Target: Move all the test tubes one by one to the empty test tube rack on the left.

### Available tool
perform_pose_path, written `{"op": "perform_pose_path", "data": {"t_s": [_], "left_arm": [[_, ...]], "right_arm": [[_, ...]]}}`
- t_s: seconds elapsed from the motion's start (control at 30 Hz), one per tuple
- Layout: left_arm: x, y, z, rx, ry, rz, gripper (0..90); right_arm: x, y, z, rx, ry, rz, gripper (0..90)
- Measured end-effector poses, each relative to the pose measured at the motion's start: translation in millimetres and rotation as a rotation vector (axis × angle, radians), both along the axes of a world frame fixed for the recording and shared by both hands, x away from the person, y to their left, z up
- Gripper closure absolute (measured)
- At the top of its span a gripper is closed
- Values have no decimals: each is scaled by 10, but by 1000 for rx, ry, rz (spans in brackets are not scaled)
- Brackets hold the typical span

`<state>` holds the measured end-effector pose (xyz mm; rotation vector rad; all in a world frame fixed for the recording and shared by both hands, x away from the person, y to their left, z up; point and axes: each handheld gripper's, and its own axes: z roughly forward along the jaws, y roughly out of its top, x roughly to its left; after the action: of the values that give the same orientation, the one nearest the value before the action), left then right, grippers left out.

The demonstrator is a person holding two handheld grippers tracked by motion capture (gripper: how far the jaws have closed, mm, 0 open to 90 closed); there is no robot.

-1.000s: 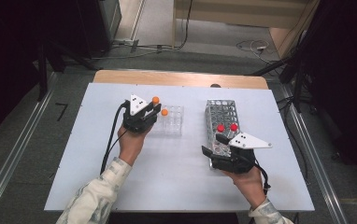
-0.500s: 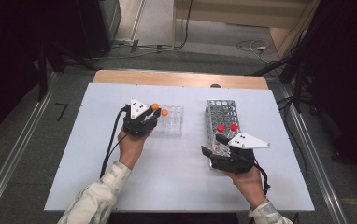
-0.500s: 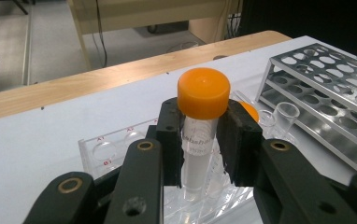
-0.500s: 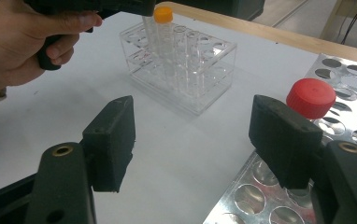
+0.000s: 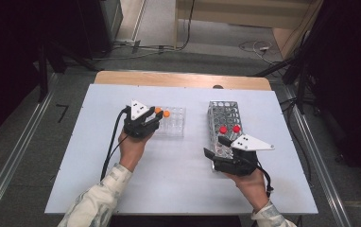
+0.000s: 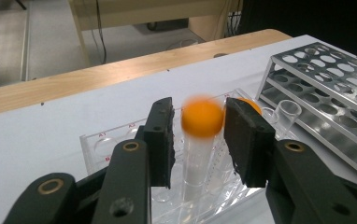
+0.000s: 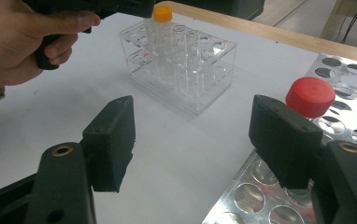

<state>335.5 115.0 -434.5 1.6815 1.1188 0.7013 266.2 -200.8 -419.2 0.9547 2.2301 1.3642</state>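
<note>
A clear plastic rack (image 5: 175, 124) on the white table holds two orange-capped tubes (image 5: 166, 114). My left gripper (image 5: 154, 121) is at the rack's left end. In the left gripper view its jaws (image 6: 200, 135) flank one orange-capped tube (image 6: 202, 119) that stands in the clear rack (image 6: 101, 140). They have just been opening, with small gaps at both pads. My right gripper (image 5: 215, 146) is open and empty at the near left corner of a metal rack (image 5: 226, 113). That rack holds two red-capped tubes (image 5: 223, 129), one of them (image 7: 310, 96) just beyond the right jaw.
The metal rack (image 6: 317, 84) has many vacant holes. A wooden strip (image 5: 178, 79) borders the table's far edge. Bare white table (image 5: 169, 165) lies between the two hands. The hand on the left gripper (image 7: 22, 37) is beside the clear rack (image 7: 190, 79).
The left gripper's jaws have parted slightly around the orange-capped tube. Both hands have stayed where they were.
</note>
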Motion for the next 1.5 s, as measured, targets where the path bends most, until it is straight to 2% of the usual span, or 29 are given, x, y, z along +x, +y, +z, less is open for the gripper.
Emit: {"op": "perform_pose_path", "data": {"t_s": [0.27,0.43,0.8,1.0,1.1,1.13,1.3,1.5], "left_arm": [[-12,11,13,-9,4,-4,586],[-49,16,46,-28,13,-22,532],[-179,13,91,-41,55,-52,262],[-230,25,80,-43,78,-74,240],[-252,29,69,-38,81,-74,231],[-257,29,65,-36,84,-79,230],[-280,19,58,-34,91,-90,218],[-287,-2,56,-44,96,-106,206]], "right_arm": [[0,-4,0,-1,1,-4,300],[3,-22,-4,-2,2,-8,300],[2,-134,32,6,-14,-43,303],[18,-200,47,15,-22,-69,326],[43,-214,14,2,-27,-87,340],[74,-229,-26,-2,-24,-107,354],[144,-249,-94,-6,-10,-134,390],[247,-191,-187,-49,-4,-173,466]]}}
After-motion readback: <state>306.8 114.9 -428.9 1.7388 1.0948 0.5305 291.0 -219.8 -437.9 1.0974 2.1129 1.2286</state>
